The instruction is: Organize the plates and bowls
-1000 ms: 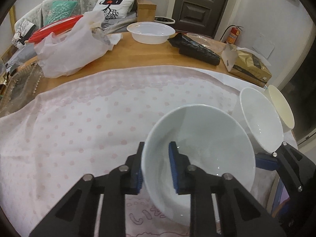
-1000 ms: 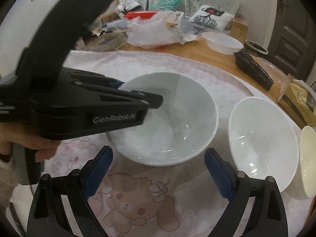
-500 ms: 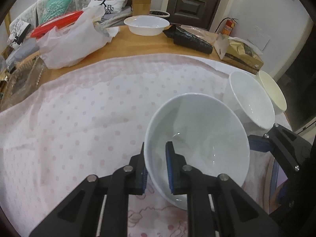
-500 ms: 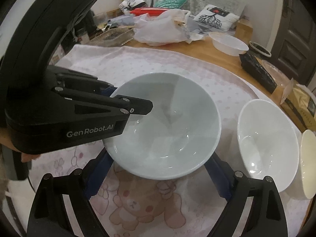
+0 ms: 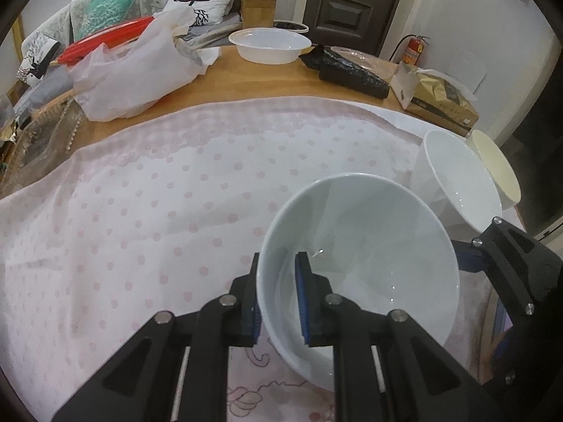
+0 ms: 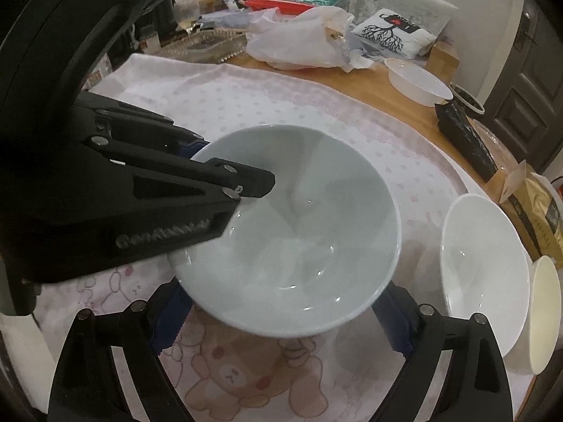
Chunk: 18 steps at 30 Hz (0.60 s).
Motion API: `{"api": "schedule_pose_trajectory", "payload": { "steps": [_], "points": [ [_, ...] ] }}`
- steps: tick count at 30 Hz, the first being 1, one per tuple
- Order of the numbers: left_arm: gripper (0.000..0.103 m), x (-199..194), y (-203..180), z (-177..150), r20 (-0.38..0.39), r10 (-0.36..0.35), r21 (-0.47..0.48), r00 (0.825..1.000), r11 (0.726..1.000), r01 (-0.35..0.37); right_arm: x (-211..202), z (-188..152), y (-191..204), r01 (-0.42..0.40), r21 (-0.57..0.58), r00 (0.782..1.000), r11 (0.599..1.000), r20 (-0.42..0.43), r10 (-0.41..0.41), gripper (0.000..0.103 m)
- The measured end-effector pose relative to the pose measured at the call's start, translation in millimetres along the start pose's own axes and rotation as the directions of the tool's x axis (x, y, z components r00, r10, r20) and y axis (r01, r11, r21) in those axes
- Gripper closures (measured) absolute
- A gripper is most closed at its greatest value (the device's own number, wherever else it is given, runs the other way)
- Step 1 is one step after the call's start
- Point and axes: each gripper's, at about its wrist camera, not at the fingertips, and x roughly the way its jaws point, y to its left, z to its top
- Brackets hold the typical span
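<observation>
A pale grey-white bowl [image 5: 369, 256] is held above the pink dotted cloth; it also shows in the right wrist view [image 6: 302, 218]. My left gripper [image 5: 278, 281] is shut on the bowl's near rim, one finger inside and one outside. My right gripper [image 6: 278, 320] is open, its two blue-padded fingers spread under the bowl on either side, not pressing it. A second white bowl [image 5: 461, 179] [image 6: 482, 267] sits on the cloth to the right, beside a cream bowl [image 5: 496, 165] [image 6: 545, 302].
The cloth [image 5: 176, 193] covers a wooden table [image 5: 246, 77]. At the back stand a white plastic bag [image 5: 133, 74], a white plastic basin [image 5: 269, 44], a black packet [image 5: 352, 74] and a gold box [image 5: 443, 102]. A glass tray [image 6: 204, 44] lies far left.
The held bowl has risen off the cloth and tilted a little; it now hangs over the right gripper's open fingers. The left gripper stays shut on its rim.
</observation>
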Motion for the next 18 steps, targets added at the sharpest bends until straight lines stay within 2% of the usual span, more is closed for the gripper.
{"api": "schedule_pose_trajectory", "payload": {
  "steps": [8, 18],
  "points": [
    [0.09, -19, -18, -1, 0.025, 0.016, 0.05, 1.0, 0.999, -0.018, -11, -8, -3, -0.023, 0.022, 1.0, 0.999, 0.019, 0.023, 0.015],
    [0.09, -61, -64, 19, 0.091, 0.021, 0.117, 0.996, 0.993, -0.032, -69, -18, -27, -0.015, 0.059, 0.993, 0.998, 0.121, 0.008, 0.015]
  ]
}}
